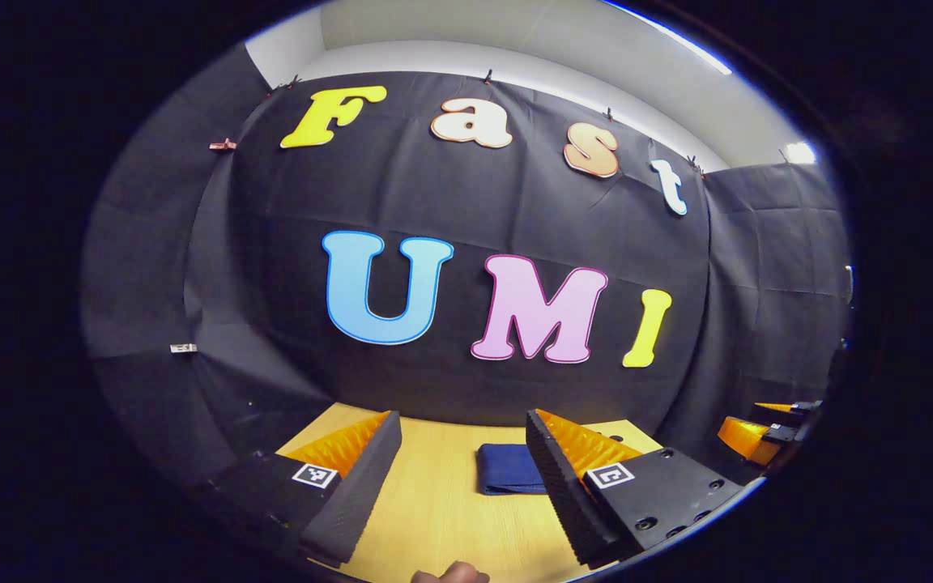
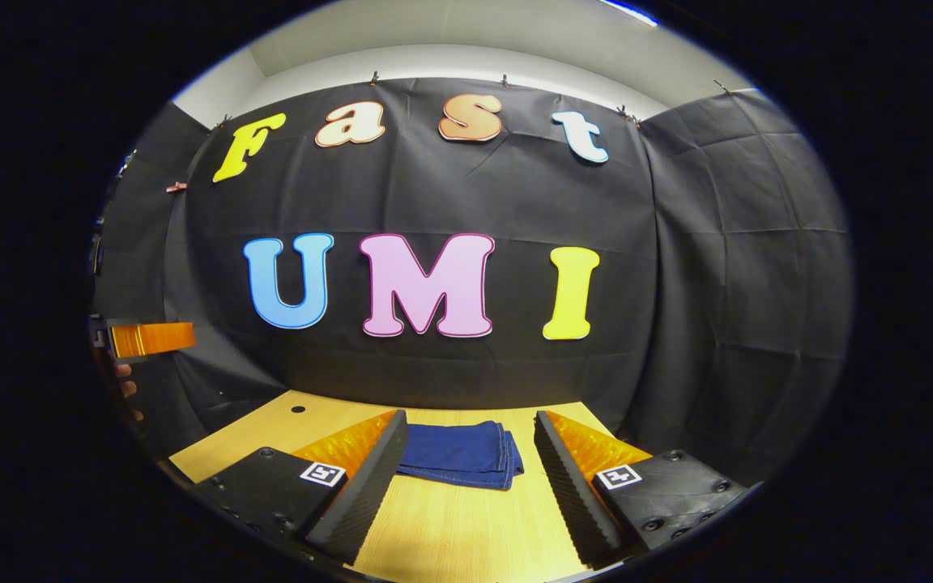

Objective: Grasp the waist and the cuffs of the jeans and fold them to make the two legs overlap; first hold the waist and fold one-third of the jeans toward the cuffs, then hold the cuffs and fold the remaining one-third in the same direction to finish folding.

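Both grippers' fingers (image 1: 377, 478) spread above table (image 2: 466, 526); folded jeans (image 2: 462, 453) lie unobstructed.

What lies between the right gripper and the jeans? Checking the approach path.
Only bare table between the right gripper and the folded jeans, per the right gripper view.

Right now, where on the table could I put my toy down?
The light wooden table is bare between the folded dark blue jeans and the near edge. It is also bare left of the jeans, around the small dark hole. The jeans fill the back middle.
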